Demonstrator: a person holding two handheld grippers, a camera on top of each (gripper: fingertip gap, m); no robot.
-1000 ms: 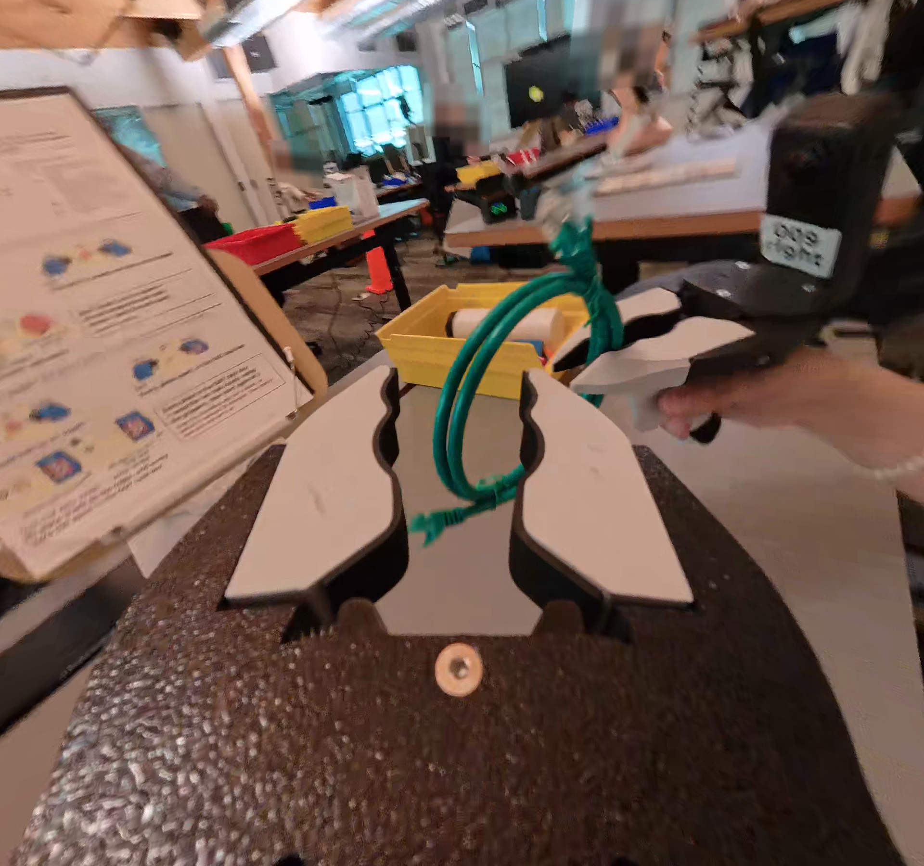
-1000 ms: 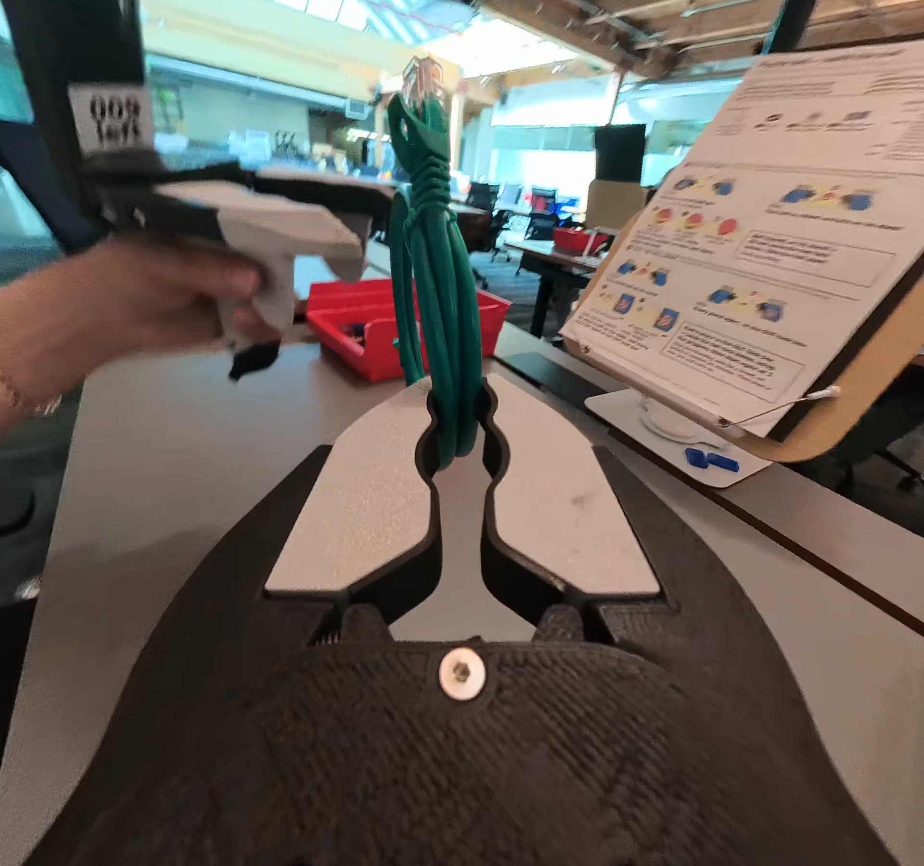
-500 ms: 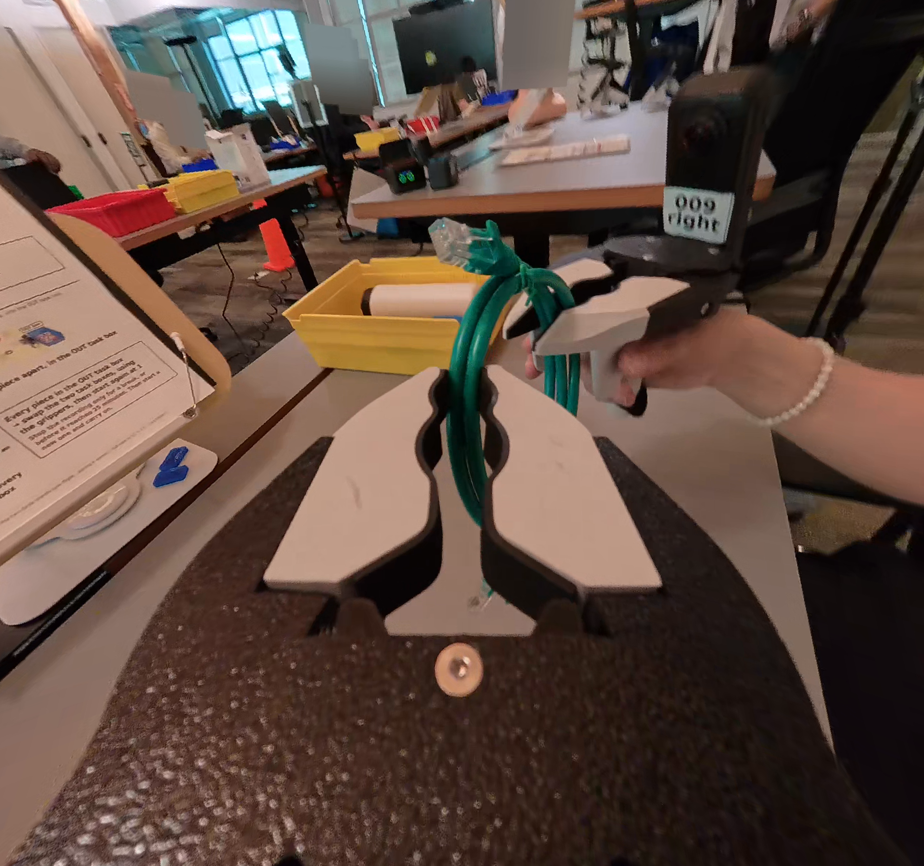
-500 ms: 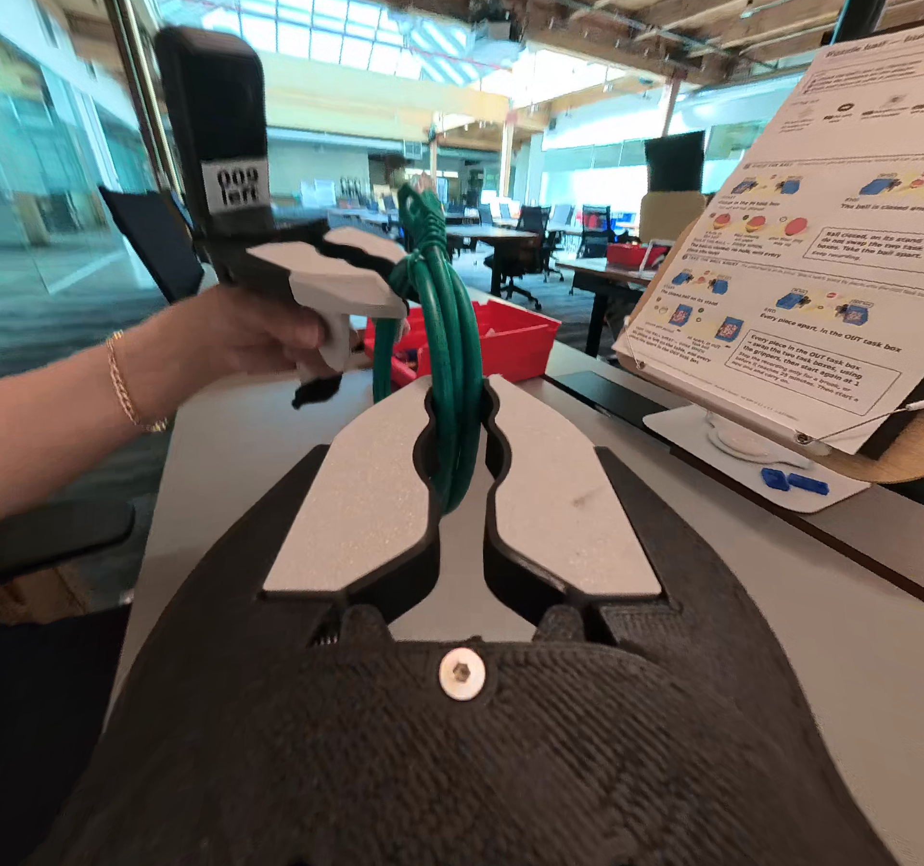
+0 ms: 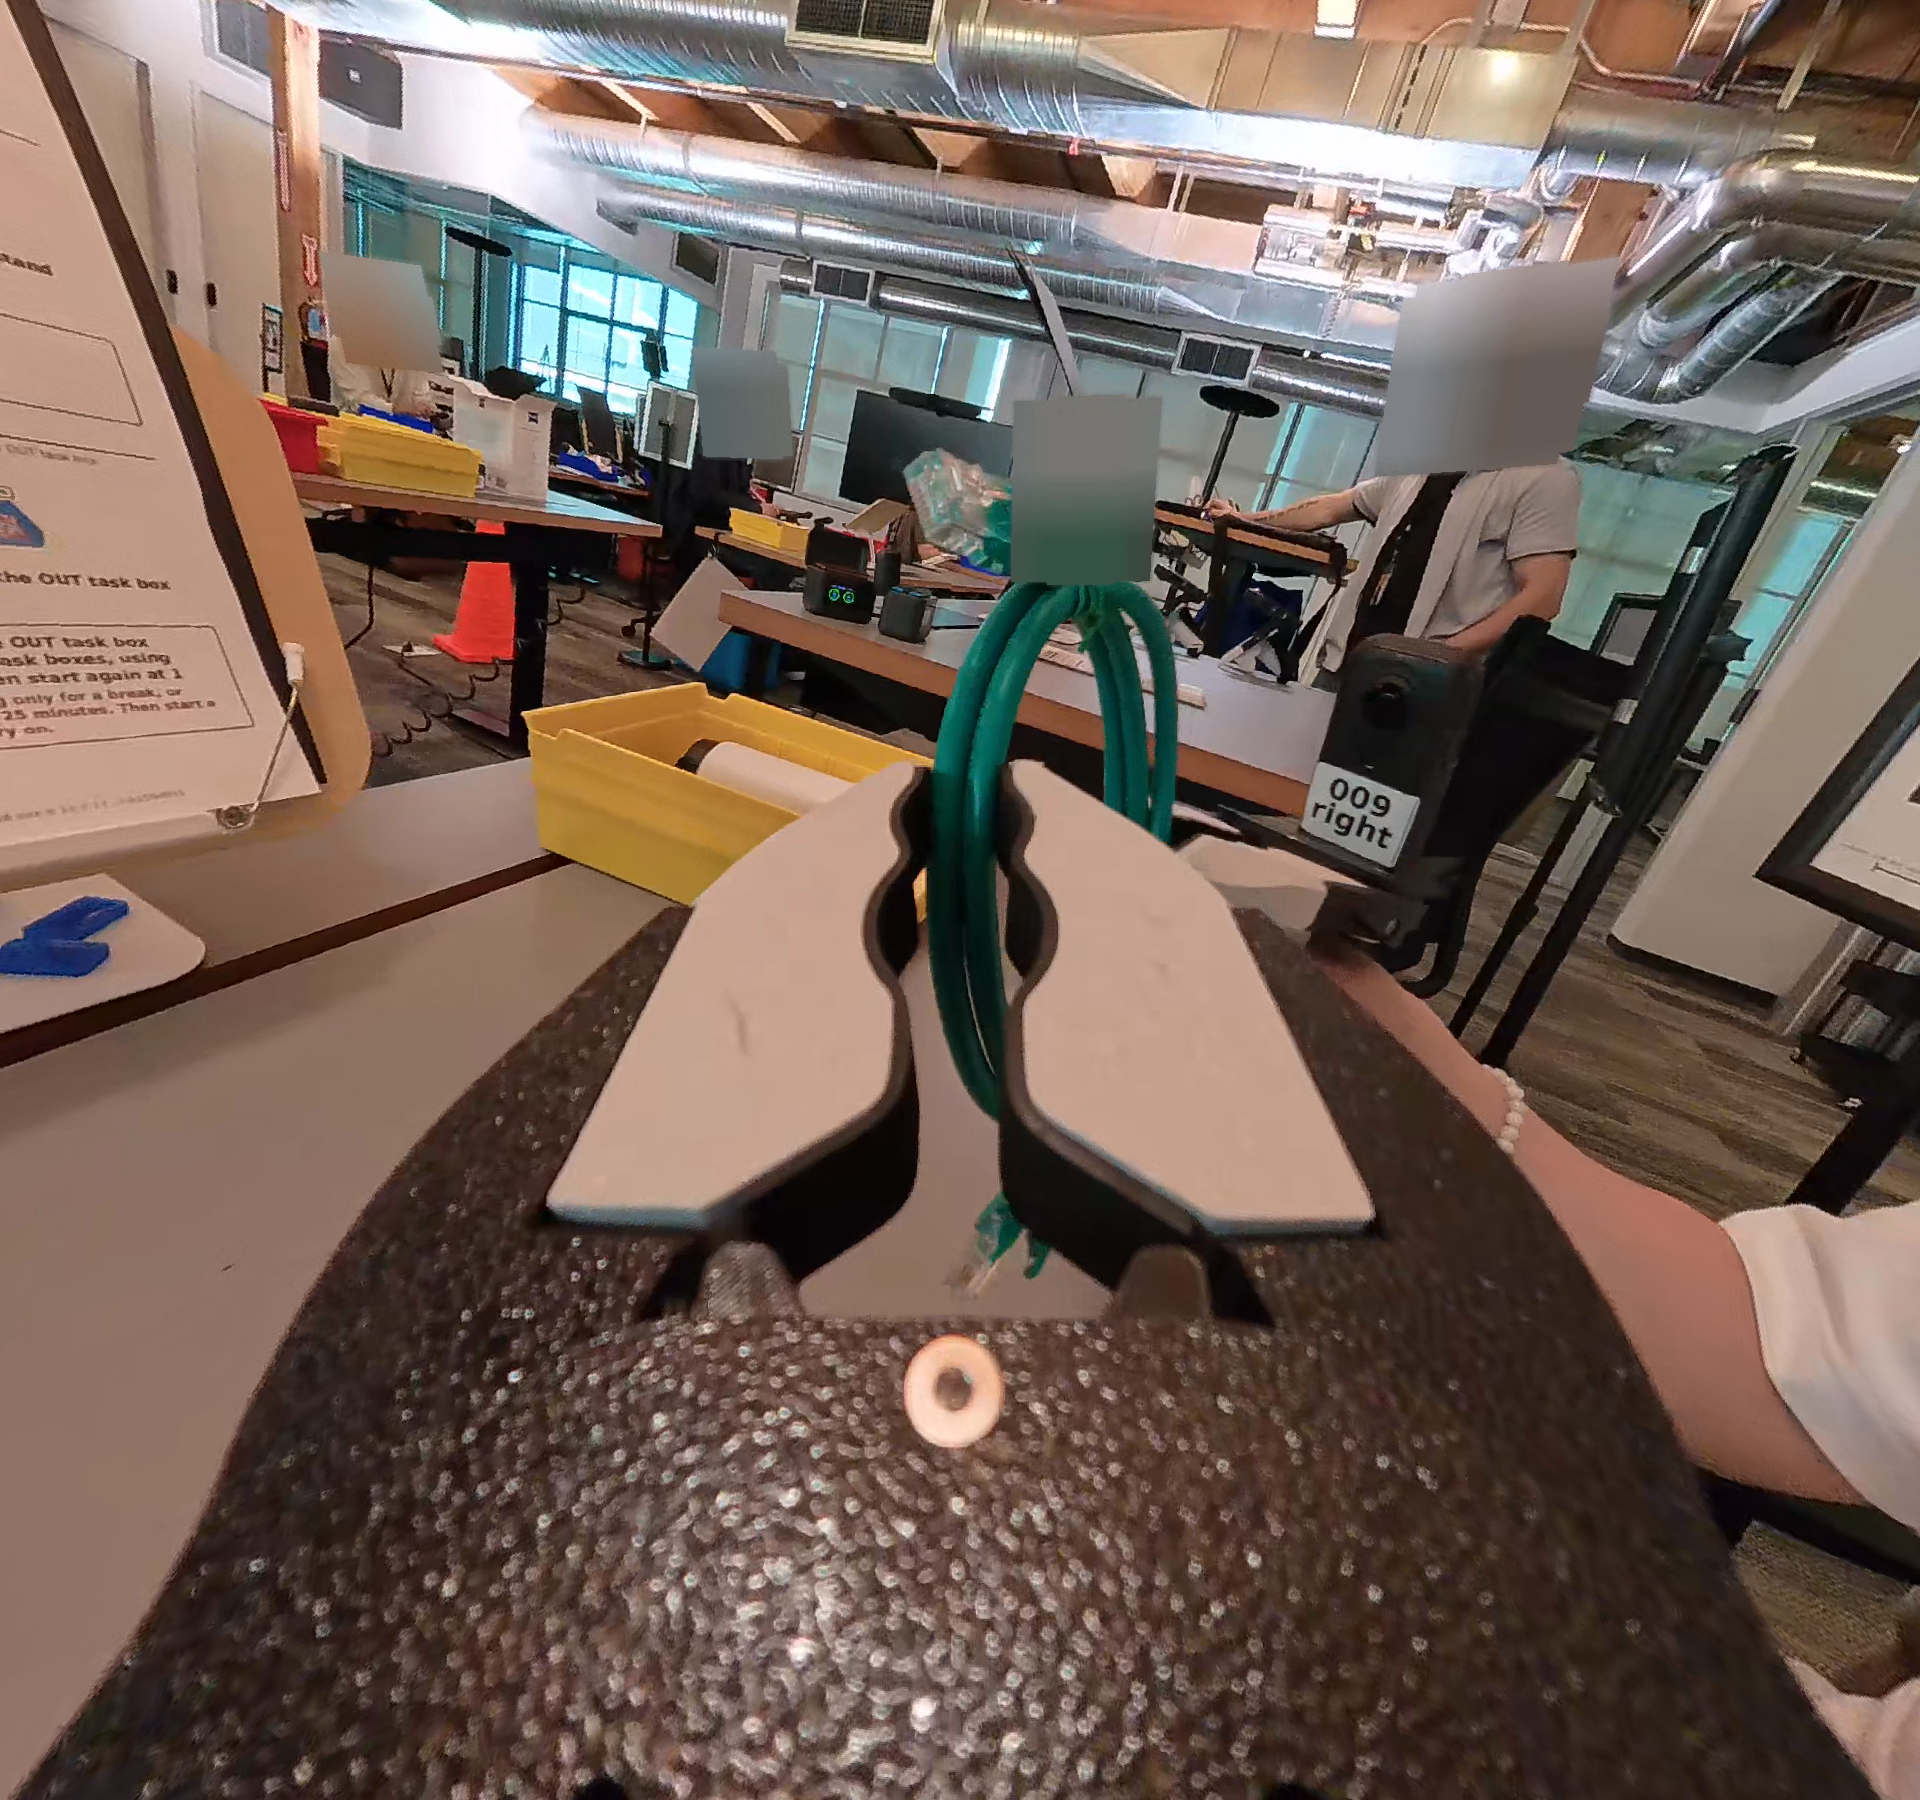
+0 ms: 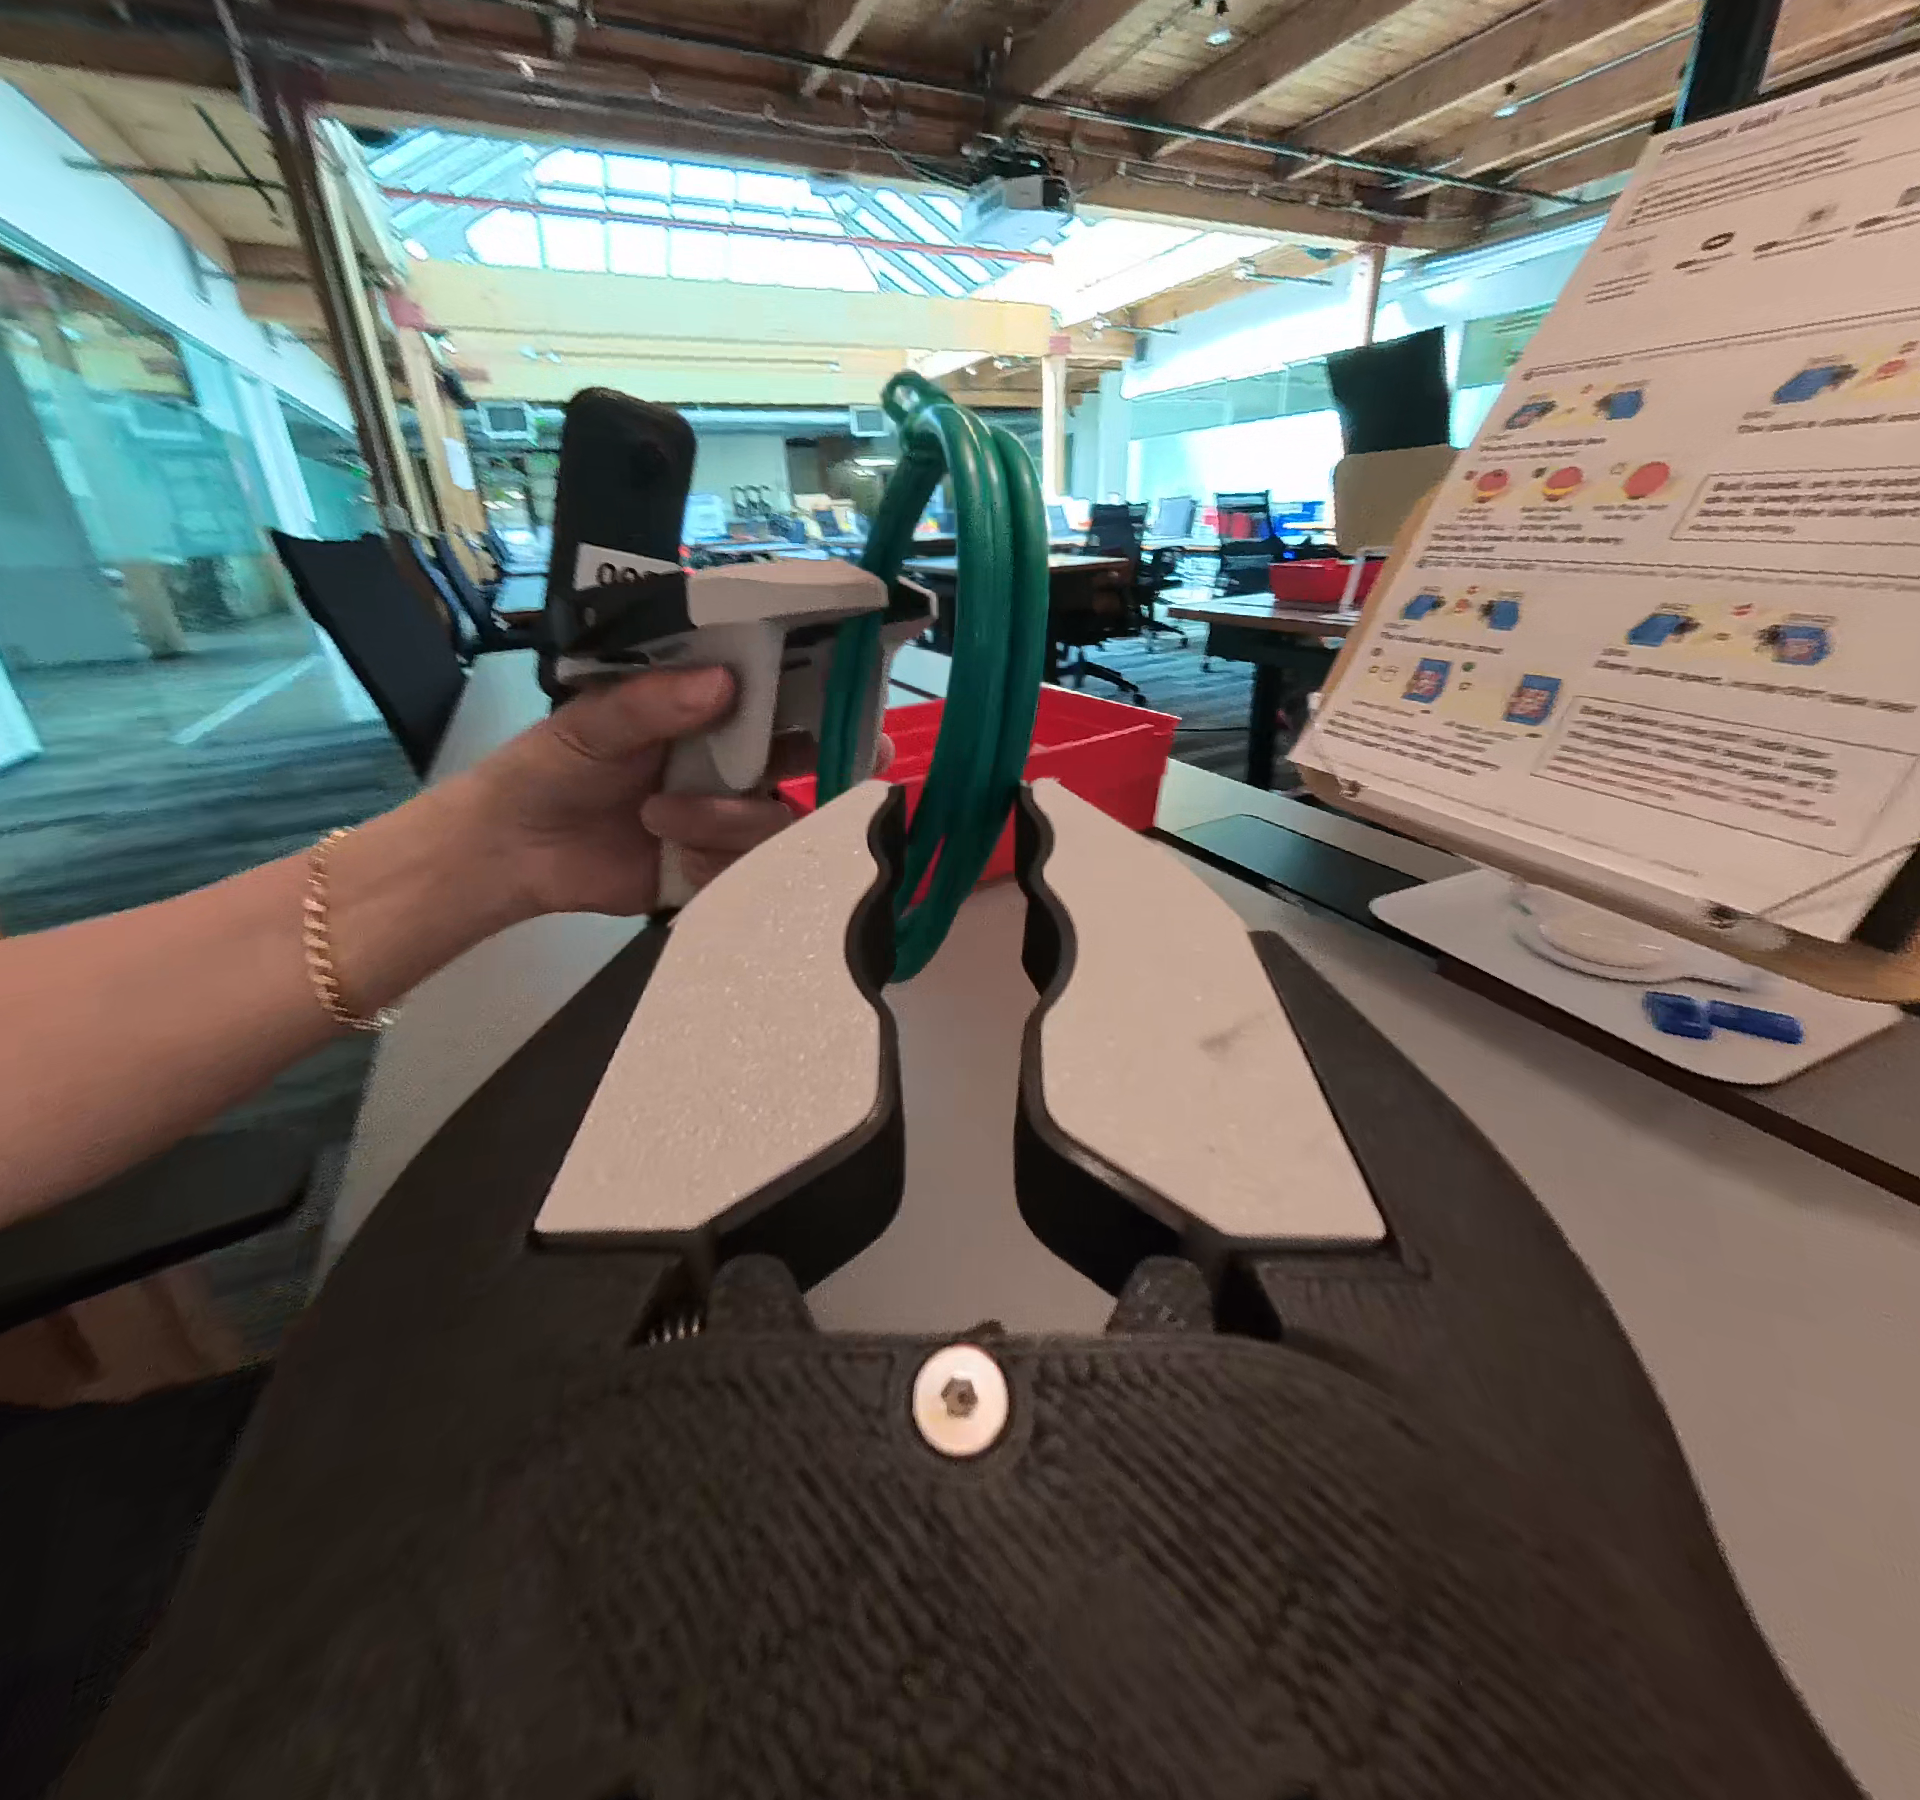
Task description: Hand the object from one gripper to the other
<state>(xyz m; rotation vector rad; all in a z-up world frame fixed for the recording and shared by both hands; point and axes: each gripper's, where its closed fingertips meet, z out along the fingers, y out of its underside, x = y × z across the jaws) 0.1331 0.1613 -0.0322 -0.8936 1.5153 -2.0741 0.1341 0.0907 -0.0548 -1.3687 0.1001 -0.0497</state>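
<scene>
One green cable coil (image 5: 971, 867) pinched by left hand-held gripper (image 5: 966, 805), apparently three loops

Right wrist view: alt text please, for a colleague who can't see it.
The right gripper is open, a coiled green cable standing loose between its fingers, while the left gripper beyond holds the coil over a grey table.

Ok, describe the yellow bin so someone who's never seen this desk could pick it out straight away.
Start at the grey desk in the left wrist view, with its tilted instruction board at the left edge. Behind the left tool, shut on a coiled green cable, an open yellow plastic bin sits at the desk's far edge. Unlike the stacked yellow trays on a distant table, it holds a white roll.
</scene>
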